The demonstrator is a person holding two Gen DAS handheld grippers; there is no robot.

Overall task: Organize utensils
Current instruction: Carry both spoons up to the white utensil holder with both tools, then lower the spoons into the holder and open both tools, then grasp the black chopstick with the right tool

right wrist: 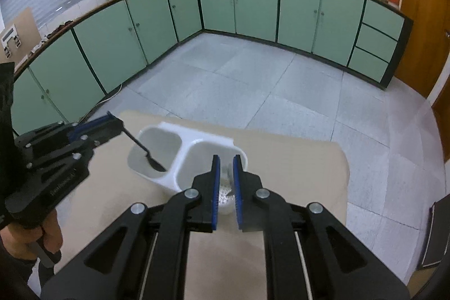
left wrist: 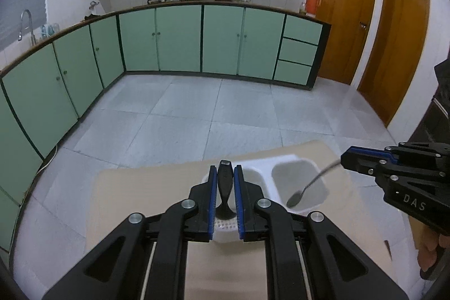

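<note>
A white two-compartment utensil holder (left wrist: pixel 281 159) (right wrist: pixel 197 132) stands on the beige table (left wrist: pixel 135 187) (right wrist: pixel 295 159). My left gripper (left wrist: pixel 225 173) (right wrist: pixel 119 125) is shut on a black spoon (left wrist: pixel 225 182) (right wrist: pixel 146 153). It hangs bowl-down in the left compartment. My right gripper (left wrist: pixel 344 159) (right wrist: pixel 226 165) is shut on the handle of a metal spoon (left wrist: pixel 309 184) (right wrist: pixel 229 187). That spoon's bowl hangs at the right compartment's mouth. In the right wrist view the pads hide most of the metal spoon.
The table's far edge drops to a tiled floor, with green cabinets (left wrist: pixel 180 38) beyond it and wooden doors (left wrist: pixel 393 47) to the right. A person's hand (right wrist: pixel 47 232) grips the left gripper's handle. A dark object (right wrist: pixel 433 235) sits off the table's right side.
</note>
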